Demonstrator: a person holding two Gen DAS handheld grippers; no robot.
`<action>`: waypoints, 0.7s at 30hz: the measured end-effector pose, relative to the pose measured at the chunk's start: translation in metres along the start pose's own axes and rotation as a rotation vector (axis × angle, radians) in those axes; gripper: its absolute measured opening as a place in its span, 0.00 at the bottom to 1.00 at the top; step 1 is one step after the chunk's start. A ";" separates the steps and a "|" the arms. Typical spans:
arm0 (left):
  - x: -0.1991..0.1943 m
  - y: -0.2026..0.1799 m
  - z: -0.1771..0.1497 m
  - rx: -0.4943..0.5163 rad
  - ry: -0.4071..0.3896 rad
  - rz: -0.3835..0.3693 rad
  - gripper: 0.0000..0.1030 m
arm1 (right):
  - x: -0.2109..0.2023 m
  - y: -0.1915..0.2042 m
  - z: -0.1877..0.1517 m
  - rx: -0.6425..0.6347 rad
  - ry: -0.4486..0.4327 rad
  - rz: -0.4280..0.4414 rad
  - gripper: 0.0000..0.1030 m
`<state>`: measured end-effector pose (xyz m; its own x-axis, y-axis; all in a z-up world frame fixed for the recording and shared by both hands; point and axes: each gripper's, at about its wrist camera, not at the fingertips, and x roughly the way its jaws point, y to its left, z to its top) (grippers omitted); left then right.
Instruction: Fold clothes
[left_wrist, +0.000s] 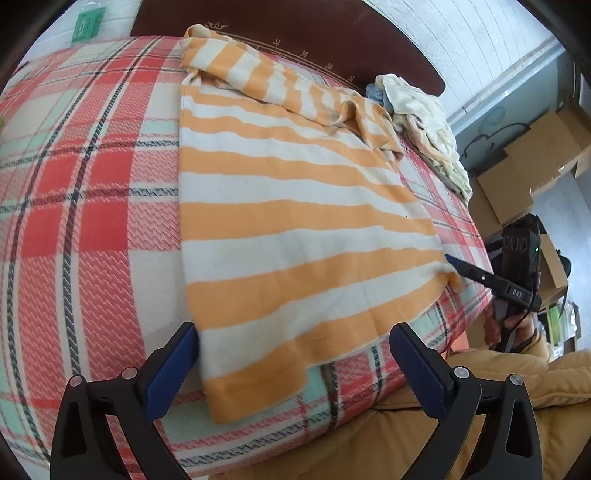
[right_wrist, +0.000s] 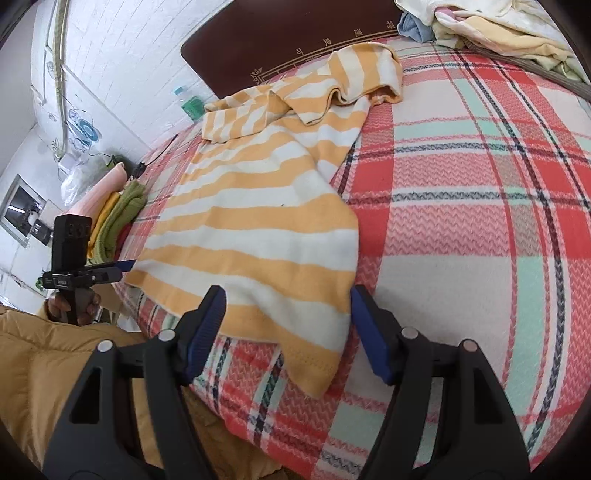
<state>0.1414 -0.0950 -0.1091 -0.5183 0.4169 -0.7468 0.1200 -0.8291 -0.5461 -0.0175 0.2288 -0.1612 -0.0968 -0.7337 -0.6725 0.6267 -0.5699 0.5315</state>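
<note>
An orange-and-white striped shirt (left_wrist: 288, 206) lies spread flat on the plaid bed, its sleeves bunched near the headboard; it also shows in the right wrist view (right_wrist: 251, 221). My left gripper (left_wrist: 291, 354) is open, its blue pads on either side of the shirt's near hem corner. My right gripper (right_wrist: 288, 325) is open over the other hem corner. Each gripper shows in the other's view, the right one (left_wrist: 454, 264) and the left one (right_wrist: 127, 265), both at the shirt's hem edge.
The red plaid blanket (left_wrist: 92, 206) covers the bed. A pile of cream clothes (left_wrist: 424, 122) lies by the dark headboard (left_wrist: 314, 29). Folded green and pink clothes (right_wrist: 118, 210) sit at the bed's far side. Cardboard boxes (left_wrist: 524, 166) stand on the floor. My yellow jacket (left_wrist: 498, 376) is close below.
</note>
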 end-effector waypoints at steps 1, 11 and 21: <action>0.001 0.000 0.000 -0.014 0.006 -0.028 1.00 | 0.000 0.001 -0.002 0.007 0.002 0.027 0.69; 0.006 0.007 -0.006 -0.134 0.020 -0.219 0.91 | -0.002 0.001 -0.015 0.077 -0.037 0.183 0.69; 0.026 -0.007 0.014 -0.108 0.004 -0.105 0.57 | 0.024 0.006 0.001 0.103 -0.088 0.179 0.44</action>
<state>0.1147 -0.0836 -0.1193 -0.5297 0.5010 -0.6844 0.1553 -0.7360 -0.6589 -0.0169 0.2071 -0.1736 -0.0611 -0.8534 -0.5176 0.5582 -0.4591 0.6911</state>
